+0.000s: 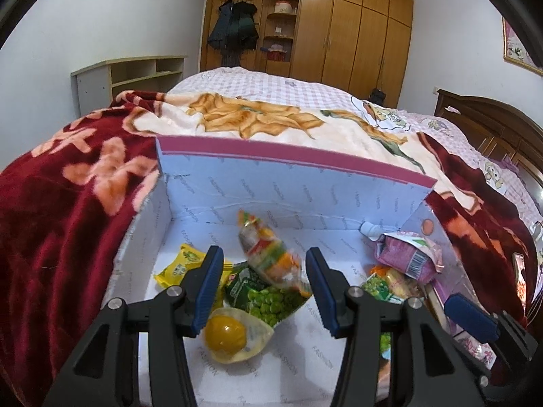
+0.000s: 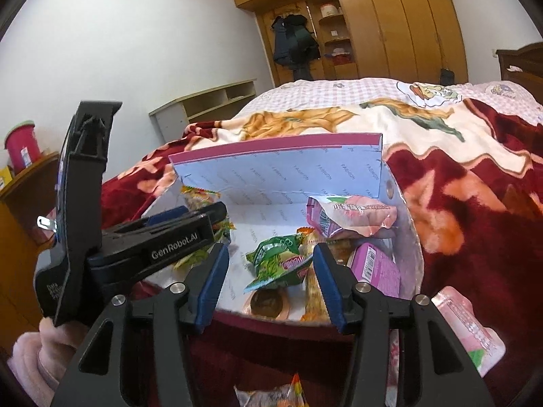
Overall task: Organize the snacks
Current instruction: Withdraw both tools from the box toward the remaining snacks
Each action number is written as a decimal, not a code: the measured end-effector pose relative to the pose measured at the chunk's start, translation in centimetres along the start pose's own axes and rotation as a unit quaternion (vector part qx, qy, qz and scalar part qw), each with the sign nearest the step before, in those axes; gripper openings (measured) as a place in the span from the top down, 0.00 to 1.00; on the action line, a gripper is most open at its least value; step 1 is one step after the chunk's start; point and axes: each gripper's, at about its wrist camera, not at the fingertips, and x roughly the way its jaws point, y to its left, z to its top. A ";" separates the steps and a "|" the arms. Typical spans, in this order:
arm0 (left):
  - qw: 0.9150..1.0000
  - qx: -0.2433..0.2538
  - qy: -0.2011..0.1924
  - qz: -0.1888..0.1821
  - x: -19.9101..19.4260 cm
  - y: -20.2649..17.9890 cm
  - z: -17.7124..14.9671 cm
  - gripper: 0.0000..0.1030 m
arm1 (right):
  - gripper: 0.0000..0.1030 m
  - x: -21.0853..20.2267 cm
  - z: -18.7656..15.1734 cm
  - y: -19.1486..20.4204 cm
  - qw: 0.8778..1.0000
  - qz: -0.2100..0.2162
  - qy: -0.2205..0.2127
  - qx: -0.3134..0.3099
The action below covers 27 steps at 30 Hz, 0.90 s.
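Box (image 1: pixel 298 183): open cardboard box with pink rim, on a red flowered blanket (image 1: pixel 68 224) over the bed; white printed lining inside.
Left tool (image 1: pixel 264 264): over the box's near edge, angled down; jaws apart, nothing pressed between the pads; a clear bag of mixed-colour sweets (image 1: pixel 268 254) seen in the gap, lying further in on the box floor.
Right tool (image 2: pixel 271 261): at the box's near rim, angled down; jaws apart, empty; green packet (image 2: pixel 278 261) seen in the gap, lying inside the box, not touched by the pads.
Box, left part: yellow packet (image 1: pixel 176 268), pea bag (image 1: pixel 268 298) partly under the sweets, yolk-like ball in a clear pack (image 1: pixel 234 335).
Box, right part: pink pouch with white cap (image 1: pixel 407 254) leaning by the right wall, pink carton (image 2: pixel 376 268) below it, more packets under both, too jumbled to tell.
Outside box: pink pack (image 2: pixel 471 332) on the blanket just beside the near right corner; another clear bag (image 2: pixel 271 393) at the bottom edge of the right view.
Person: pink sleeve (image 2: pixel 40 352) behind the left tool.
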 end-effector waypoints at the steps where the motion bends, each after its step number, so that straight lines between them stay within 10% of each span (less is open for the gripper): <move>1: 1.000 -0.001 -0.003 0.000 -0.5 0.0 0.0 0.48 | 0.48 -0.2 0.0 0.0 1.000 -0.001 0.001 -0.001; 27: 0.998 0.001 0.034 -0.057 -9.8 -2.1 -5.2 0.48 | 0.48 -8.0 -3.7 -0.8 0.999 -0.023 0.013 -0.025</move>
